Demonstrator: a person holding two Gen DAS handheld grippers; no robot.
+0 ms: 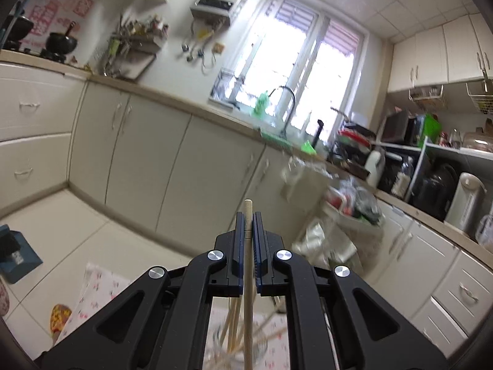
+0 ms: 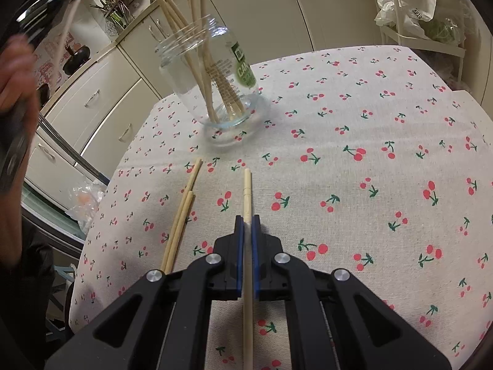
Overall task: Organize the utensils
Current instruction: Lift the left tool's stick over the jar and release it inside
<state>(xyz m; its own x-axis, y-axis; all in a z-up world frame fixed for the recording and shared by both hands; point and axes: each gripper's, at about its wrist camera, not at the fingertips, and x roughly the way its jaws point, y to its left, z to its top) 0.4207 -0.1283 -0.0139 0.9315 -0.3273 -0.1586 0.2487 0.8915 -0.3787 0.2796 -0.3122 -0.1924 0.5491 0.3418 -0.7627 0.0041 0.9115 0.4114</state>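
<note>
- Step in hand, as I judge it: carrying pale wooden chopsticks to the clear glass jar [image 2: 212, 77] on the cherry-print desk [image 2: 354, 129].
- Left hand-held gripper [image 1: 248, 219] is clamped on 1 chopstick [image 1: 248, 265], raised above the jar.
- Right hand-held gripper [image 2: 247, 220] grips another chopstick [image 2: 247, 191] low over the desk; 2 loose chopsticks [image 2: 181, 215] lie just beside it.
- Next: tip each stick upright into the jar's mouth.

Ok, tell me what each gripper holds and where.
Left gripper: pale wooden chopstick, clamped just below its tip. Right gripper: another wooden chopstick, clamped along its shaft.
</note>
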